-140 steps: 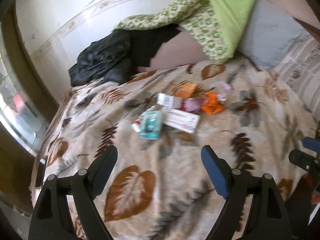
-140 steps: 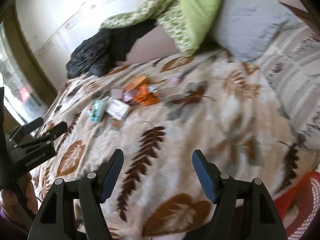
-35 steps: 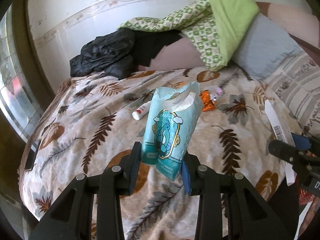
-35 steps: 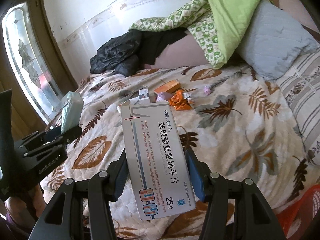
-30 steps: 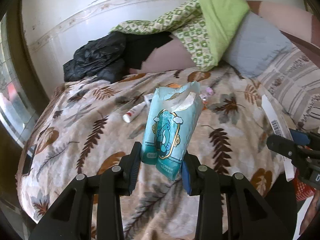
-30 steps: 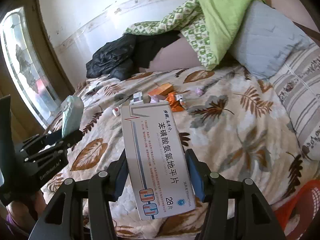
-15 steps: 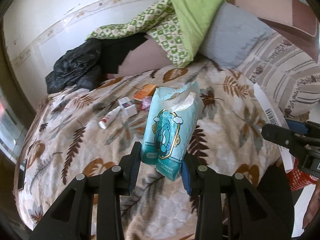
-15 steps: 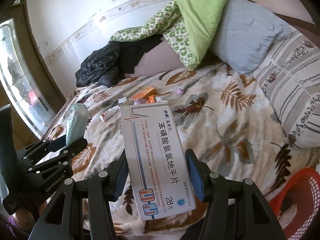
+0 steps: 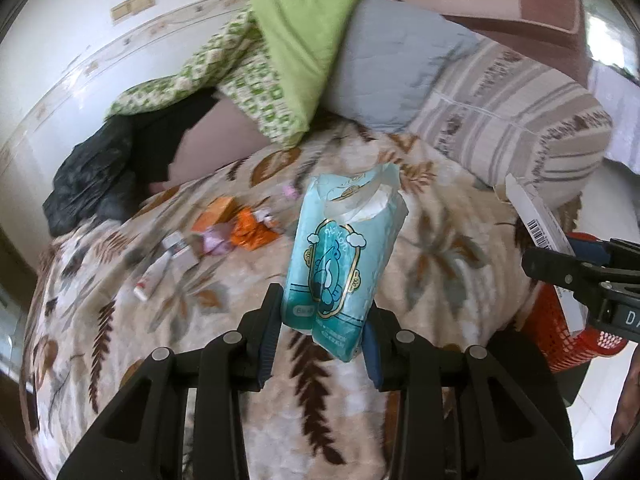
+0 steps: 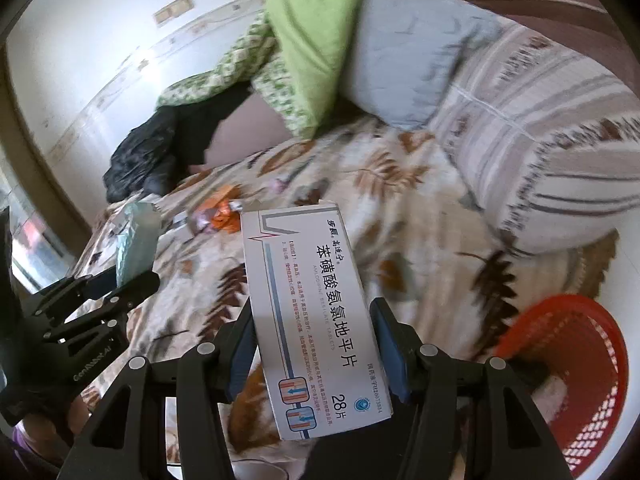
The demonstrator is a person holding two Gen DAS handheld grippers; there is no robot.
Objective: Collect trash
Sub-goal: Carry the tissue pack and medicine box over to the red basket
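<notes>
My left gripper [image 9: 320,338] is shut on a teal tissue packet [image 9: 340,256] and holds it upright above the leaf-patterned blanket [image 9: 440,264]. My right gripper [image 10: 314,350] is shut on a white medicine box [image 10: 316,320] with Chinese print, held above the bed's edge. More trash lies on the blanket: an orange wrapper [image 9: 252,230], an orange box [image 9: 214,214], a small white box [image 9: 178,246] and a white tube [image 9: 150,280]. A red mesh basket [image 10: 576,376] stands on the floor at the lower right of the right wrist view, and shows behind my right gripper in the left wrist view [image 9: 548,328].
Pillows [image 9: 400,68], a green quilt [image 9: 304,28] and a striped bolster [image 9: 516,120] lie at the head of the bed. A black jacket [image 9: 92,172] lies against the wall at the left. White floor tile [image 10: 624,264] shows beside the bed.
Both grippers have swung to the right while holding their items. The trash pile has slid left in view, and the red basket has come further into view.
</notes>
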